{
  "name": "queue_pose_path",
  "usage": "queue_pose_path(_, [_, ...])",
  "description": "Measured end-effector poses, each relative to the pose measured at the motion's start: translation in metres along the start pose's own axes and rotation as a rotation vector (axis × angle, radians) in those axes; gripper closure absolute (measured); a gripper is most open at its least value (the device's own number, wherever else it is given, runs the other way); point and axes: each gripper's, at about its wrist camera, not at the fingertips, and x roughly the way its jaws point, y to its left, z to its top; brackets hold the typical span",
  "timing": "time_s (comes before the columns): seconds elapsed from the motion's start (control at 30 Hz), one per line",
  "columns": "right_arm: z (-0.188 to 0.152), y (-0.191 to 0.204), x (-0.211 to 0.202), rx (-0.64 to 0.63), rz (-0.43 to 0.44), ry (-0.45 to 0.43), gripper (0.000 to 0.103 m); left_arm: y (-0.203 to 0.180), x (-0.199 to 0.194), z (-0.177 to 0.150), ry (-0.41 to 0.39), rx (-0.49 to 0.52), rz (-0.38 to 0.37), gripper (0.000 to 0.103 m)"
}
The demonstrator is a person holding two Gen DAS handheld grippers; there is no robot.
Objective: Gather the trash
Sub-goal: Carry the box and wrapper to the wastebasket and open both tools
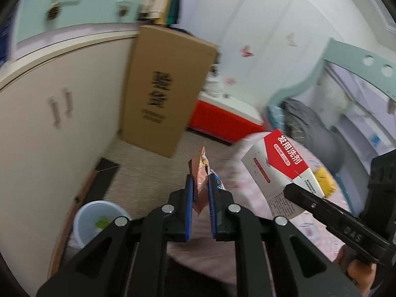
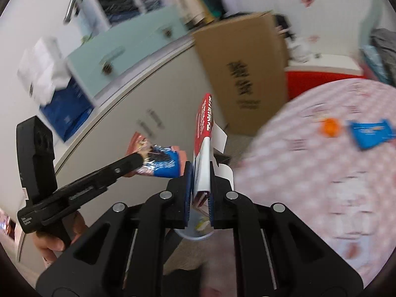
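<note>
A bedroom is seen, with a beige carpet [image 1: 146, 173], a cream cabinet [image 1: 61, 123] and a bed under a pink patterned sheet [image 2: 321, 173]. One tall cardboard box [image 1: 163, 89] is leaned upright against the cabinet, and one pale blue bin [image 1: 96, 220] is set on the floor below it. One snack wrapper [image 1: 201, 180] is clamped in the closed left gripper [image 1: 200, 188], its long axis pointed up and away. One red-and-white carton [image 2: 204, 153] is pinched edge-on in the closed right gripper [image 2: 200, 180], likewise pointed forward. Two items are left on the bed: one orange piece [image 2: 330, 126] and one blue packet [image 2: 371, 133].
</note>
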Motion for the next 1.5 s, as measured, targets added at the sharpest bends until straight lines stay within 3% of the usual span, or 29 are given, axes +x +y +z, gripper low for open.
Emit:
queue_pose_path(0.2, [-0.011, 0.043, 0.083, -0.038, 0.043, 0.107, 0.092, 0.078, 0.007, -0.004, 0.027, -0.076, 0.122, 0.092])
queue_pose_path(0.43, [-0.032, 0.061, 0.156, -0.041, 0.036, 0.208, 0.092, 0.151, 0.044, -0.010, 0.098, -0.153, 0.242, 0.088])
queue_pose_path(0.47, [-0.035, 0.062, 0.164, -0.043, 0.032, 0.221, 0.092, 0.157, 0.050, -0.014, 0.115, -0.170, 0.261, 0.079])
queue_pose_path(0.5, [-0.039, 0.063, 0.172, -0.041, 0.030, 0.236, 0.092, 0.163, 0.055, -0.016, 0.127, -0.180, 0.273, 0.063])
queue_pose_path(0.53, [-0.040, 0.063, 0.176, -0.038, 0.029, 0.246, 0.092, 0.170, 0.060, -0.019, 0.137, -0.189, 0.291, 0.055])
queue_pose_path(0.57, [-0.044, 0.063, 0.182, -0.041, 0.024, 0.258, 0.092, 0.173, 0.064, -0.020, 0.137, -0.193, 0.305, 0.047])
queue_pose_path(0.87, [-0.058, 0.072, 0.202, -0.059, 0.015, 0.299, 0.092, 0.181, 0.069, -0.029, 0.135, -0.174, 0.340, 0.043])
queue_pose_path(1.5, [-0.049, 0.095, 0.201, -0.095, 0.040, 0.274, 0.092, 0.195, 0.045, -0.032, 0.093, -0.203, 0.398, 0.033])
